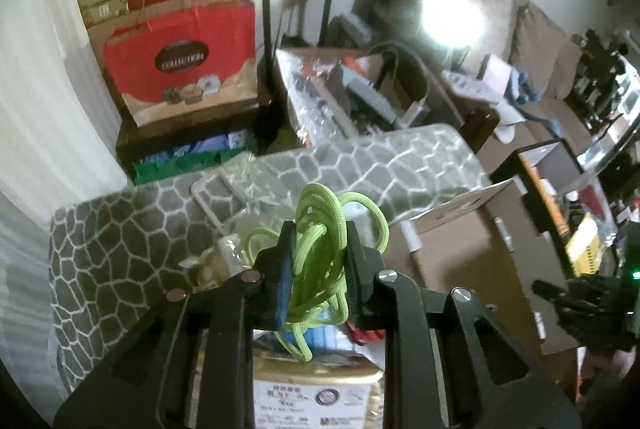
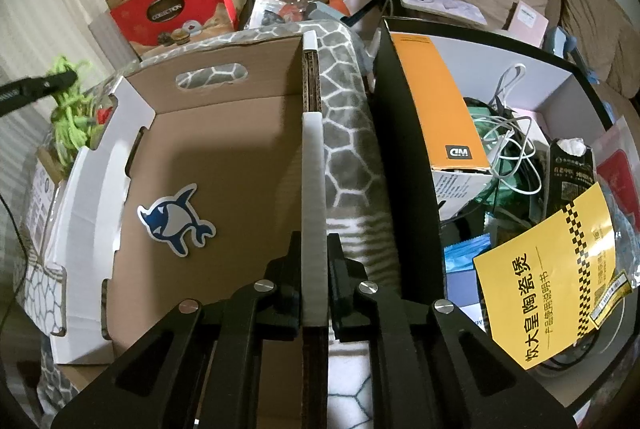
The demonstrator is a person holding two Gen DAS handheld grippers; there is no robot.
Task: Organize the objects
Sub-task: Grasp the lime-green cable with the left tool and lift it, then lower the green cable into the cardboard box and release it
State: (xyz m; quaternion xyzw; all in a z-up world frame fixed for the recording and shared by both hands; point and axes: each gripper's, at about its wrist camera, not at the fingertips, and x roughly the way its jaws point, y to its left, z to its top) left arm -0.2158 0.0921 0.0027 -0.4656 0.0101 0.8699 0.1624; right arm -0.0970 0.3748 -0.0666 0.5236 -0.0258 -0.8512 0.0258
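— Cluttered surroundings are seen: red gift boxes (image 1: 180, 61) are stacked at the upper left, and a grey stone-patterned mat (image 1: 132, 229) is spread across the middle. What is held?

— A bright lime-green cord (image 1: 320, 249), braided and bunched in loose loops, is clamped between the pads of the left gripper (image 1: 320, 257), low in the centre of the left view.

— And the other?

— The white-edged wall of a cardboard box (image 2: 224, 165) is pinched by the right gripper (image 2: 314, 269); a shark sticker (image 2: 176, 221) is seen on its floor.
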